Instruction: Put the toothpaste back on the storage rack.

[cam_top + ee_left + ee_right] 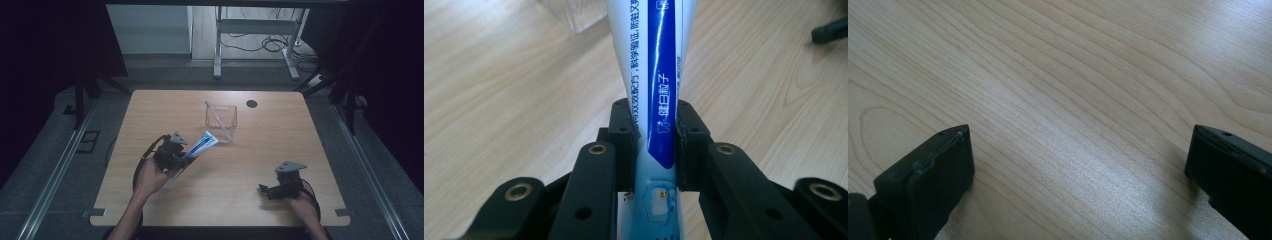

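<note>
A white and blue plastic toothpaste tube [659,100] sat clamped between the jaws of the left gripper [176,154], pressed on both flanks by the black pads and running out past the tips, lifted clear of the pale wooden desk [260,165]. Just beyond the tube's far end stood a clear square plastic cup [221,121] holding a slim pink-and-blue toothbrush [217,116] that leaned against its rim; a corner of the cup also showed ahead of the left jaws in the left gripper view. Well apart, across the desk, the right gripper [267,189] rested low with its jaws wide apart and bare wood grain between them. A small round black hole [251,104] marked the desk beyond the cup.
</note>
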`<state>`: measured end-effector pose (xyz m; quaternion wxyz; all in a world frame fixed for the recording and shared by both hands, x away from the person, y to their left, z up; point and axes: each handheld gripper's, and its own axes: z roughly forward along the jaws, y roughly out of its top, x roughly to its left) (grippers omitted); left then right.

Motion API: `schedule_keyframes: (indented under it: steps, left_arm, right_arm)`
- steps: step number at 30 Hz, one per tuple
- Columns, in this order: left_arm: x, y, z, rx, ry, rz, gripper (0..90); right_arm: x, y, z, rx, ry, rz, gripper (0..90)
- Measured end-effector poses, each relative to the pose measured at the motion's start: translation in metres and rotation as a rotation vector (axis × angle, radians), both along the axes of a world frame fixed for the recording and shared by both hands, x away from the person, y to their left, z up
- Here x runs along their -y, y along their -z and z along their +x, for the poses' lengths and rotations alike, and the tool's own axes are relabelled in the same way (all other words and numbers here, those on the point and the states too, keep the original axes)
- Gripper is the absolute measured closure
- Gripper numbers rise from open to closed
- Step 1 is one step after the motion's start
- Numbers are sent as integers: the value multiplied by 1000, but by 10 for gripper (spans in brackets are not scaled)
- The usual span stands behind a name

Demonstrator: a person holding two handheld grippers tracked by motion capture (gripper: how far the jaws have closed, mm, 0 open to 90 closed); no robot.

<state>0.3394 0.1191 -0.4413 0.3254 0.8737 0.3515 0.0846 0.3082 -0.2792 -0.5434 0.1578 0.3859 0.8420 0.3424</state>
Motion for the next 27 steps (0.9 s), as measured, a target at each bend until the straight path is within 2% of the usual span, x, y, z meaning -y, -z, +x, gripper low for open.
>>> schedule_keyframes:
  steps: [18, 27]
  left_arm:
    - [9, -25, 22, 56, -33, -81, 744]
    - [15, -39, 36, 91, -44, -96, 743]
  right_arm:
    - [0, 0, 0, 1, -1, -1, 0]
    - [0, 0, 0, 1, -1, -1, 0]
